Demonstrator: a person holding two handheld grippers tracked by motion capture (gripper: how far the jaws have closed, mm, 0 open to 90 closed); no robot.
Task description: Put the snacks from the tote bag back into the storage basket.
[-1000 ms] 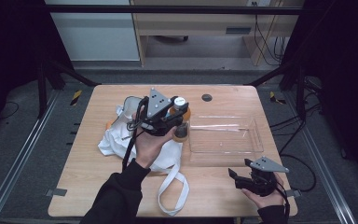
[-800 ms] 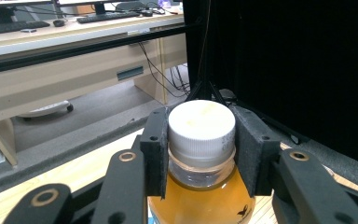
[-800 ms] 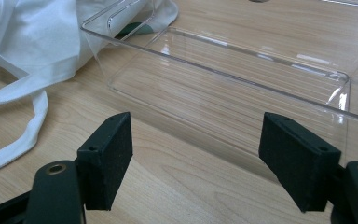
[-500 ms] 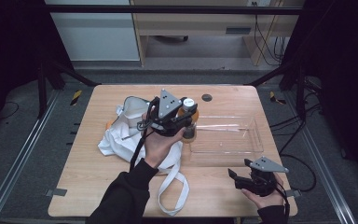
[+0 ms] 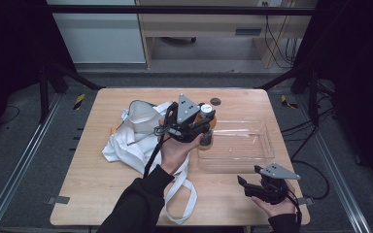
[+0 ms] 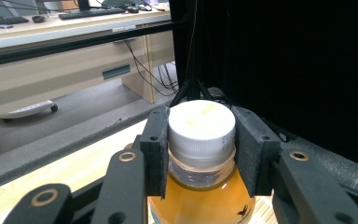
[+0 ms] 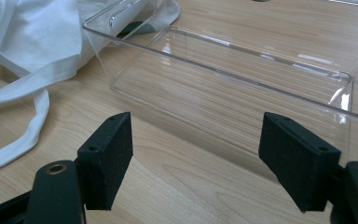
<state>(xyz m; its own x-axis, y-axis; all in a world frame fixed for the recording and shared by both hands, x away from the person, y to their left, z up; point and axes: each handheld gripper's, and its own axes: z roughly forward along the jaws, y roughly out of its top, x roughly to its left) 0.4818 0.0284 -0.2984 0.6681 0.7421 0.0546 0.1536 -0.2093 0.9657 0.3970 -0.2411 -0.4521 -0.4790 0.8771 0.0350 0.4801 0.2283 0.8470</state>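
A: Left gripper (image 6: 200,140) state?

B: Jaws were clamped on the white cap of a bottle (image 6: 200,186) of amber liquid, held upright.

A: Where was it seen?

B: Above the left end of the clear tray (image 5: 264,145), beside the white cloth bag (image 5: 136,136) (straps trailing toward the table edge).

A: Right gripper (image 7: 196,158)?

B: Jaws were spread wide, nothing gripped; it was held low over the wooden table (image 7: 177,186), just short of the tray's near wall.

A white cloth bag (image 5: 138,136) lies crumpled beside a small dark disc (image 5: 215,101) on the wooden table (image 5: 92,179)
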